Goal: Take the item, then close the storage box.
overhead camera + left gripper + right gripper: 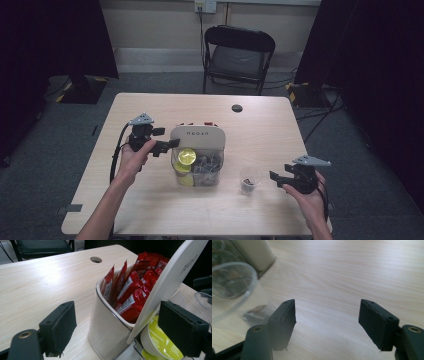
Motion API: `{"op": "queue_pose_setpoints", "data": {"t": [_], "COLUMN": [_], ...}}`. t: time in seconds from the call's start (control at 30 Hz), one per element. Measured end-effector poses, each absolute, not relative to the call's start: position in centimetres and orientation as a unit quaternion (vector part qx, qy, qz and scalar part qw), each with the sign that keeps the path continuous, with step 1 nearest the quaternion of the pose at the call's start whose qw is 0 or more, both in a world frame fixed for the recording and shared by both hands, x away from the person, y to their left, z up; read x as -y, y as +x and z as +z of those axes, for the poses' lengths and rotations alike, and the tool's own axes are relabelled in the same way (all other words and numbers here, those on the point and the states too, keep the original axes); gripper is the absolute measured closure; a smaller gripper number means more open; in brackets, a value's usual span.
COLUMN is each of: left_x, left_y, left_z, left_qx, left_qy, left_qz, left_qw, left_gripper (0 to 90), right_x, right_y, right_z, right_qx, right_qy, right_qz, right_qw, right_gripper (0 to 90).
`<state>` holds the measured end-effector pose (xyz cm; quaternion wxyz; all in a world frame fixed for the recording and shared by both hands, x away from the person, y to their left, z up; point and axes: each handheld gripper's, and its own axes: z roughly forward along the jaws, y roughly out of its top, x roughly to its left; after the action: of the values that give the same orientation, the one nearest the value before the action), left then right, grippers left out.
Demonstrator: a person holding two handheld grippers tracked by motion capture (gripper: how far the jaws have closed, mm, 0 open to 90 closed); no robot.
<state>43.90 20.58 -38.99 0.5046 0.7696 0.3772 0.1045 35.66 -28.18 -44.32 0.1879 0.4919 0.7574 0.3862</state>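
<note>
Nearby, sachet box (197,137) beside cup (249,180).

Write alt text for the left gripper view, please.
A white container packed with red sachets stands on a pale wooden table, its white lid tilted open between two wide-apart black jaws. Yellow-green coffee capsules sit beneath.
</note>
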Motion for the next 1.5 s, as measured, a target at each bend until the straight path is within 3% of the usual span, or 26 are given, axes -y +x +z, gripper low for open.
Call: {"op": "queue_pose_setpoints", "data": {"t": [0.17, 0.73, 0.83, 1.03, 1.5], "left_x": [-20.8, -22.9, -23.6, -24.1, -23.0], "left_y": [44.0, 43.7, 43.8, 44.6, 45.5], "left_z": [-38.7, -36.9, -36.7, -37.3, -38.9], "left_qx": [-0.376, -0.383, -0.395, -0.414, -0.421], "left_qy": [0.767, 0.742, 0.731, 0.726, 0.736], "left_qz": [0.103, 0.118, 0.128, 0.135, 0.128], "left_qw": [0.51, 0.537, 0.541, 0.533, 0.514], "left_gripper": [15.0, 17.1, 17.0, 17.0, 17.1], "right_x": [27.9, 26.3, 26.5, 26.5, 26.4], "right_y": [36.1, 37.2, 37.0, 36.5, 36.5], "right_z": [-45.9, -48.8, -49.0, -49.9, -50.0], "right_qx": [-0.764, -0.789, -0.781, -0.758, -0.755], "right_qy": [0.505, 0.505, 0.512, 0.521, 0.52], "right_qz": [0.353, 0.283, 0.291, 0.319, 0.325], "right_qw": [0.194, 0.208, 0.205, 0.23, 0.233], "right_gripper": [22.9, 22.4, 21.8, 12.2, 11.8]}}
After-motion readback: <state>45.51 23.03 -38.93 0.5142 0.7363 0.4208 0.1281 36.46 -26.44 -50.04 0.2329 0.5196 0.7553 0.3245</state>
